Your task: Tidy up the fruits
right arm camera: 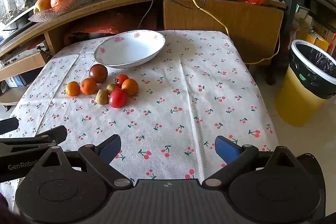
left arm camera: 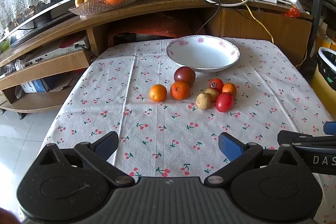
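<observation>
Worktop [left arm camera: 168, 135]: we see it filling the middle of both views, under a white cloth printed with cherries.
Bin [right arm camera: 310, 81]: we find a yellow one with a black liner at the right edge of the right wrist view, on the floor beside the worktop.
Left tongs [left arm camera: 168, 145]: at the bottom of the left view, spread wide, nothing between the blue pads, hovering over bare cloth.
Right tongs [right arm camera: 168, 146]: at the bottom of the right view, equally wide and empty; we see them side by side with the left pair.
Bowl [left arm camera: 202, 54]: white with pink flowers, empty, at the upper centre of the left view.
Glass dish [left arm camera: 105, 4]: on the wooden shelf at upper left, heaped with oranges.
Fruits [left arm camera: 193, 91]: we count 8 small ones clustered on the cloth just below the bowl; the dark plum [left arm camera: 184, 76] lies closest to its rim.
</observation>
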Motion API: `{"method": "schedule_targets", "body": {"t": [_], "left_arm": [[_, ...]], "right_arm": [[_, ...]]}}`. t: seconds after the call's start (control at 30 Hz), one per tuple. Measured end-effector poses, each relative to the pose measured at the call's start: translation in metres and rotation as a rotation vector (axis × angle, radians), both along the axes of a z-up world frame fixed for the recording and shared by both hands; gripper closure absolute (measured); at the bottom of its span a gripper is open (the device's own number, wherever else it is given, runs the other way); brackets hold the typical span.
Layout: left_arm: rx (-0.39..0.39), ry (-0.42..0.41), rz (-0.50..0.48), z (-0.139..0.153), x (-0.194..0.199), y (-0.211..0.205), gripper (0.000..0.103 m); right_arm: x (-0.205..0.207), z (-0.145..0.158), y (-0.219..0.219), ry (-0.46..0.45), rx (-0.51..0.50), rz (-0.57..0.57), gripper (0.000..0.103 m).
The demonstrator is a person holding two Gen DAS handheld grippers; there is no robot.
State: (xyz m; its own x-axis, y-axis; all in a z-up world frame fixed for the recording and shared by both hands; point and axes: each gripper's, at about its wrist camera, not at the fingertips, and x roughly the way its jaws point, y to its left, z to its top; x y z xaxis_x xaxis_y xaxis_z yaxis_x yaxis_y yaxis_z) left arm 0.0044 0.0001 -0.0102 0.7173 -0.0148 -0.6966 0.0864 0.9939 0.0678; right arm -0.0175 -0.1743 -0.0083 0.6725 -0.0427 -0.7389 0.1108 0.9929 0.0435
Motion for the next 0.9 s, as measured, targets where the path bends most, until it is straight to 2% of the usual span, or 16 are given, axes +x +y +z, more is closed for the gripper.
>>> {"method": "schedule_targets", "body": {"t": [0.9], "left_arm": [[0.006,0.001,-0.009,-0.0009,-0.001,-0.0018,0.0]], "right_arm": [[0.0009,-0.0015,0.0024,0.011,0.013,0.011,0.014]]}}
